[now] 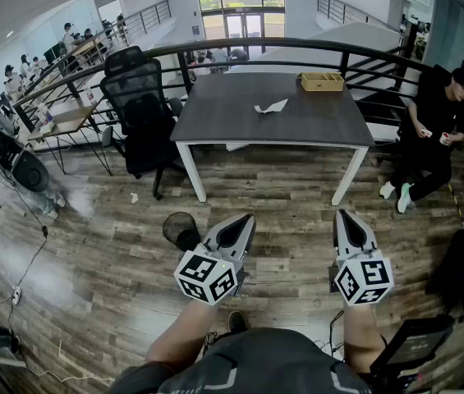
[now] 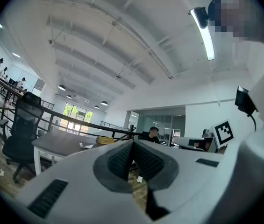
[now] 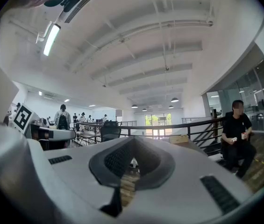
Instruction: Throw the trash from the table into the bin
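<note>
left gripper [image 1: 246,219] closed, right gripper [image 1: 342,214] closed, both level

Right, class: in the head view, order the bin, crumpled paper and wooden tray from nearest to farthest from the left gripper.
1. The bin, on the floor left of the left gripper.
2. The crumpled paper, middle of the table.
3. The wooden tray, its far edge.

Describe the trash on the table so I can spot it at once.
Find the dark grey table with white legs, in front of the black railing. Near its middle lies a crumpled white paper. Its only neighbour on the tabletop is a boxy tan tray at the far right corner.
</note>
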`<move>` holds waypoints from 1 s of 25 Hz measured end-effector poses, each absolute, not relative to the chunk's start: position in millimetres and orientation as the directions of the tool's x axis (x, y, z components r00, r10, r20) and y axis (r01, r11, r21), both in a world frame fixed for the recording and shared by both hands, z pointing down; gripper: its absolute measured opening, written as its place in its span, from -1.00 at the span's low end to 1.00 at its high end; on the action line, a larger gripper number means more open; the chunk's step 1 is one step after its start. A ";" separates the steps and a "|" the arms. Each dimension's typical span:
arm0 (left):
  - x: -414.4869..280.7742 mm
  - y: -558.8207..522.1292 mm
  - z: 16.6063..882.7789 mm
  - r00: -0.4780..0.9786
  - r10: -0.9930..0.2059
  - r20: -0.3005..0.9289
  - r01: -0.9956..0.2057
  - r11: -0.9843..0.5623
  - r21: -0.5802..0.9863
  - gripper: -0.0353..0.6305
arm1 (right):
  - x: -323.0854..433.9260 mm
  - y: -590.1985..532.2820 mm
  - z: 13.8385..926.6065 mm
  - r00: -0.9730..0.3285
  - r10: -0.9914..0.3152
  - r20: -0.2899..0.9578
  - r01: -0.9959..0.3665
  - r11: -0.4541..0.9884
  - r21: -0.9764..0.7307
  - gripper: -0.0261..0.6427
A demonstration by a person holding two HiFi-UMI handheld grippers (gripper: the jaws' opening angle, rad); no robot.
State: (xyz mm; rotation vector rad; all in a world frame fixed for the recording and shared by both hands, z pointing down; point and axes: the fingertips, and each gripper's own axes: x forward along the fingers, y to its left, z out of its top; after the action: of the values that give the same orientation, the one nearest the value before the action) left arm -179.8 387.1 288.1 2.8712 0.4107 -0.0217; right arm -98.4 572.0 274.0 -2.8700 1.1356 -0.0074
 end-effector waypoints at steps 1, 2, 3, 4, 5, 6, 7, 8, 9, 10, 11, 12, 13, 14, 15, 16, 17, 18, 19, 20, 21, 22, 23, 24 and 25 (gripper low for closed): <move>-180.3 384.7 288.6 0.961 0.271 -0.050 0.275 -0.932 0.237 -0.87 | -99.5 570.1 274.4 0.728 -0.685 -0.015 -0.685 -0.727 -0.051 -0.90; -180.7 382.3 289.0 0.962 0.268 -0.051 0.272 -0.932 0.240 -0.87 | -100.4 568.1 274.8 0.727 -0.687 -0.015 -0.687 -0.725 -0.050 -0.90; -180.9 379.9 289.4 0.963 0.265 -0.051 0.270 -0.932 0.243 -0.87 | -101.1 566.1 275.2 0.726 -0.688 -0.014 -0.687 -0.725 -0.048 -0.90; -180.9 377.6 289.7 0.963 0.264 -0.051 0.268 -0.932 0.244 -0.87 | -101.4 564.2 275.5 0.726 -0.688 -0.014 -0.688 -0.725 -0.047 -0.90; -180.8 375.6 289.7 0.963 0.263 -0.051 0.268 -0.932 0.245 -0.87 | -101.4 562.5 275.6 0.726 -0.688 -0.014 -0.687 -0.725 -0.046 -0.90; -180.6 374.1 289.4 0.963 0.263 -0.052 0.268 -0.932 0.245 -0.87 | -101.3 561.1 275.4 0.726 -0.687 -0.014 -0.687 -0.725 -0.045 -0.90; -180.5 373.0 288.7 0.963 0.264 -0.052 0.269 -0.932 0.244 -0.87 | -101.0 560.0 274.8 0.727 -0.687 -0.014 -0.687 -0.726 -0.044 -0.90; -180.4 372.1 287.8 0.963 0.265 -0.054 0.270 -0.932 0.244 -0.87 | -100.7 559.0 274.0 0.727 -0.686 -0.014 -0.686 -0.726 -0.042 -0.90; -180.4 371.2 286.9 0.963 0.266 -0.055 0.271 -0.931 0.244 -0.87 | -100.6 557.8 273.2 0.728 -0.686 -0.014 -0.686 -0.727 -0.041 -0.90; -180.5 370.2 286.4 0.962 0.266 -0.056 0.272 -0.931 0.243 -0.87 | -100.8 556.3 272.8 0.728 -0.686 -0.014 -0.686 -0.727 -0.040 -0.90; -180.5 369.0 286.4 0.962 0.267 -0.057 0.273 -0.931 0.243 -0.87 | -101.1 554.5 272.7 0.727 -0.686 -0.015 -0.686 -0.726 -0.041 -0.90; -180.3 367.5 286.8 0.962 0.267 -0.057 0.273 -0.931 0.242 -0.87 | -101.3 552.1 272.6 0.726 -0.688 -0.016 -0.688 -0.725 -0.042 -0.90; -180.0 365.8 287.4 0.962 0.267 -0.058 0.274 -0.931 0.242 -0.87 | -101.3 549.2 272.4 0.724 -0.690 -0.018 -0.690 -0.722 -0.044 -0.90; -179.6 363.9 288.3 0.962 0.268 -0.059 0.274 -0.930 0.244 -0.87 | -101.3 545.8 271.8 0.721 -0.693 -0.021 -0.693 -0.719 -0.048 -0.90; -179.1 362.0 289.4 0.962 0.269 -0.058 0.275 -0.929 0.246 -0.87 | -101.2 542.4 271.0 0.719 -0.695 -0.023 -0.695 -0.717 -0.053 -0.90; -178.5 360.1 290.6 0.961 0.270 -0.057 0.276 -0.928 0.249 -0.87 | -100.8 539.3 270.3 0.718 -0.695 -0.024 -0.695 -0.717 -0.056 -0.90; -177.5 358.2 291.6 0.960 0.273 -0.056 0.278 -0.928 0.250 -0.87 | -99.7 536.6 270.2 0.720 -0.694 -0.022 -0.693 -0.718 -0.056 -0.90; -176.3 356.1 292.5 0.960 0.275 -0.056 0.280 -0.926 0.251 -0.87 | -97.8 534.1 271.1 0.722 -0.691 -0.018 -0.691 -0.721 -0.056 -0.90; -174.9 353.6 293.0 0.959 0.278 -0.056 0.283 -0.925 0.252 -0.87 | -95.5 531.3 272.3 0.725 -0.689 -0.015 -0.688 -0.723 -0.056 -0.90; -173.5 350.5 293.1 0.958 0.282 -0.058 0.287 -0.924 0.255 -0.87 | -93.1 527.9 272.9 0.727 -0.687 -0.011 -0.686 -0.725 -0.057 -0.90; -172.1 347.0 292.9 0.957 0.285 -0.060 0.290 -0.922 0.257 -0.87 | -90.9 523.8 272.7 0.728 -0.685 -0.009 -0.684 -0.727 -0.058 -0.90; -170.8 343.4 292.8 0.956 0.288 -0.062 0.294 -0.921 0.257 -0.87 | -89.0 519.0 272.0 0.729 -0.684 -0.009 -0.683 -0.728 -0.057 -0.90; -169.2 339.5 292.9 0.955 0.291 -0.062 0.297 -0.920 0.255 -0.87 | -87.0 513.9 270.9 0.730 -0.683 -0.010 -0.682 -0.729 -0.055 -0.90; -167.1 335.4 293.1 0.954 0.294 -0.061 0.300 -0.920 0.252 -0.87 | -84.6 508.7 269.6 0.732 -0.681 -0.012 -0.681 -0.731 -0.054 -0.90; -164.3 331.2 293.1 0.953 0.298 -0.061 0.304 -0.920 0.249 -0.87 | -81.6 503.7 268.1 0.734 -0.678 -0.016 -0.678 -0.733 -0.052 -0.90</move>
State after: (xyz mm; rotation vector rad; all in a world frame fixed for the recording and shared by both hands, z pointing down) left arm -164.3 331.2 293.1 2.8482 0.4468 -0.0313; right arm -81.6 503.7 268.1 -2.8748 1.1252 -0.0070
